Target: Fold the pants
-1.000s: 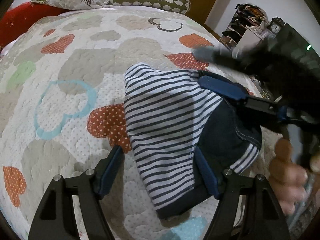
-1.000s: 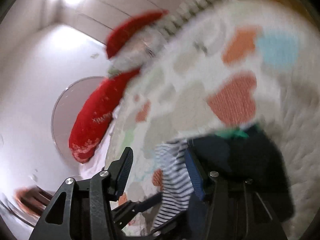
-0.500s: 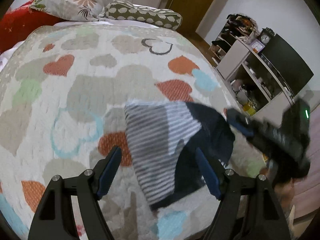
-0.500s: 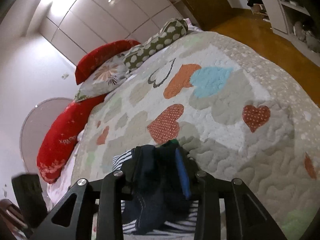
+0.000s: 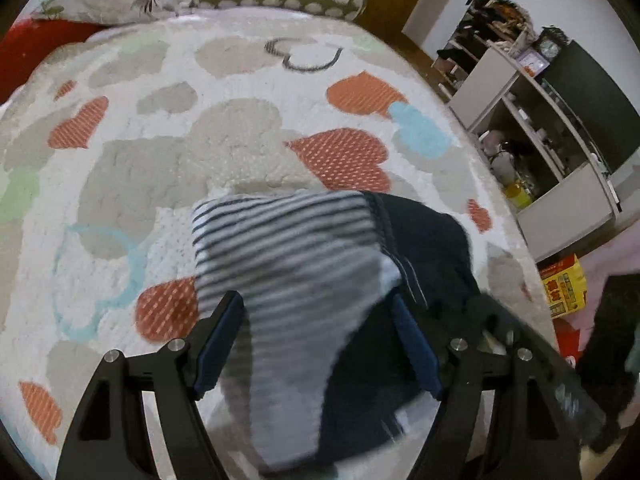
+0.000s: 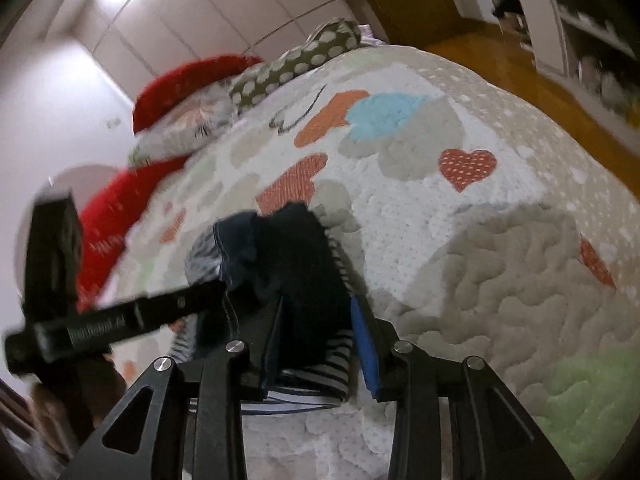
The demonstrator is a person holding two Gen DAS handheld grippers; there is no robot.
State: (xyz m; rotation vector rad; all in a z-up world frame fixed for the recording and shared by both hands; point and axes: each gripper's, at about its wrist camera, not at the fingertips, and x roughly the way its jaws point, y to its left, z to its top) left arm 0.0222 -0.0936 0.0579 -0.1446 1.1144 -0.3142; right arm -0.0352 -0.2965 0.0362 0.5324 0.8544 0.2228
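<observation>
From the left wrist view, the pants (image 5: 320,280) lie bunched on the quilt (image 5: 200,160), near the bed's right edge. One part is white knit with thin dark stripes, the other plain navy with pale stitching along a seam. The cloth looks soft and limp, and it is blurred here. The left gripper (image 5: 320,344) stands wide open, its blue-padded fingers either side of the striped part; whether they touch it I cannot tell. I'd say the folding is well along, since the pants are already a small heap, but the edges look uneven and want squaring.

From the right wrist view, the right gripper (image 6: 320,336) is nearly closed on a thick wad of navy and striped cloth, so it seems to hold several layers of the pants (image 6: 288,248). The bundle rises from the puffy, heart-patterned quilt (image 6: 500,280). The left gripper's black body crosses at the left. Pillows (image 6: 280,68) lie at the head of the bed.
</observation>
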